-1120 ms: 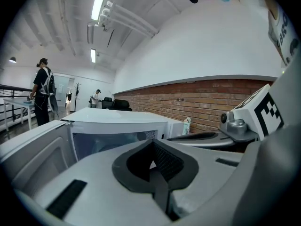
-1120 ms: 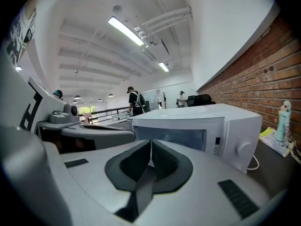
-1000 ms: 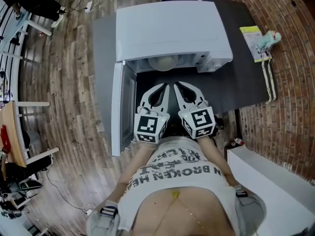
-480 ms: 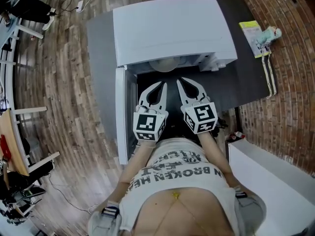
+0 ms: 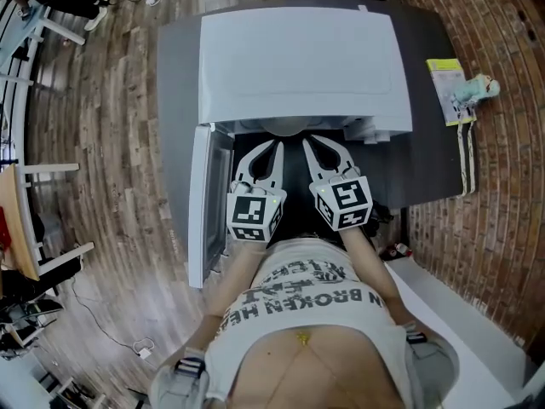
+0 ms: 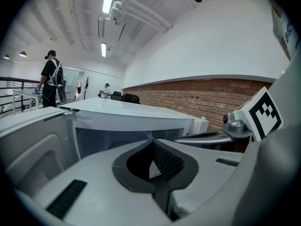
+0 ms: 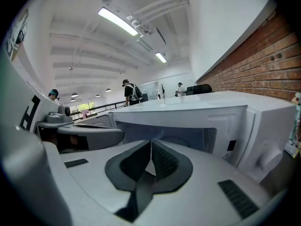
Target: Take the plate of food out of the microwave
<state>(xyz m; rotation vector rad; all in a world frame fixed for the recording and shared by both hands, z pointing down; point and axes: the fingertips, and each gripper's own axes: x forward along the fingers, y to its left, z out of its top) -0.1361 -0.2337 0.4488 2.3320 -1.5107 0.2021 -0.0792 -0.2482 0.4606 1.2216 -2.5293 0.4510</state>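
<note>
1. Left hand-held gripper and right hand-held gripper sit side by side, each with its jaws together on nothing.
2. Both point into the microwave on the dark desk, whose door is swung open to the left.
3. The plate of food lies inside the cavity just beyond the tips, mostly hidden.

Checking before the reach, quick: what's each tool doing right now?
Left tool: closed, holding nothing.
Right tool: closed, holding nothing.
</note>
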